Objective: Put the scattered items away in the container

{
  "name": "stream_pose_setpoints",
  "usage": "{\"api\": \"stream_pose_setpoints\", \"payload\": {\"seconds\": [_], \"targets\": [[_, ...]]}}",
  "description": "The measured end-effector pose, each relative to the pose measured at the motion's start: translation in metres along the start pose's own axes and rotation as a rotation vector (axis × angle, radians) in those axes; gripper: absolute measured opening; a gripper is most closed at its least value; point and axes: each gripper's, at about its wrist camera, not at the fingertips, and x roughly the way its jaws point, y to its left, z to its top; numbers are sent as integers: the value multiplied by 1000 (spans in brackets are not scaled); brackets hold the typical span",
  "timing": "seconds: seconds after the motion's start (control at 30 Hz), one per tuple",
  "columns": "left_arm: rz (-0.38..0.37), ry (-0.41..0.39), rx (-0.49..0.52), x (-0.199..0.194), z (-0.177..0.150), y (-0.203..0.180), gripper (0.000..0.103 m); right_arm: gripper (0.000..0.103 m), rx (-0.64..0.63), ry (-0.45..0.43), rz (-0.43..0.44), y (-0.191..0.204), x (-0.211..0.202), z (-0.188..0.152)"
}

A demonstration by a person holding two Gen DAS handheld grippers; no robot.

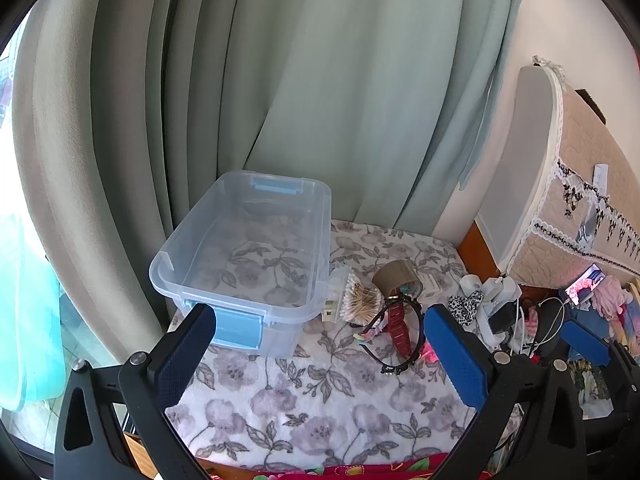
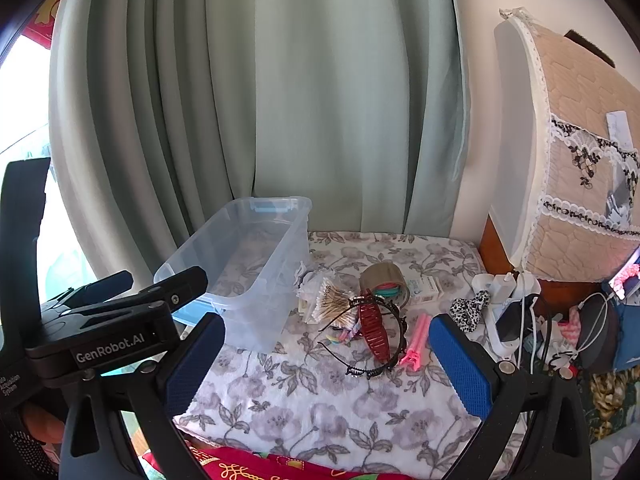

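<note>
Both sets of jaws stand wide apart and hold nothing: the left gripper [image 1: 320,356] and the right gripper [image 2: 326,364] hover over the floral cloth [image 2: 320,408]. The clear plastic container [image 1: 244,248], with blue latches, is the landmark. Just right of it lie a bundle of cotton swabs [image 1: 360,300], a roll of brown tape [image 1: 400,278], a dark red hair claw [image 2: 374,330] and a black headband [image 2: 384,364]. A pink comb [image 2: 416,340] lies further right.
</note>
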Motion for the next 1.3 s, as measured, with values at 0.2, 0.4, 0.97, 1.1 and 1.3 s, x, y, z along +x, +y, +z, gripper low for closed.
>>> {"api": "stream_pose_setpoints", "payload": {"seconds": [0.2,0.4,0.97,1.1,1.3], "targets": [[12,15,-1,7,0,-2,103,103,14,15,10,-5,5,-1],[26,40,1,21,1,-8,103,103,32,41,15,-12,18,-3],[-74,133,56,75,-19,-43,103,103,165,148,-12,-68,57,-36],[-95,182,82,101,-28,-64,103,103,223,204,-22,-96,75,-56],[-104,271,123,135,-38,-86,103,103,286,261,-17,-126,95,-81]]}}
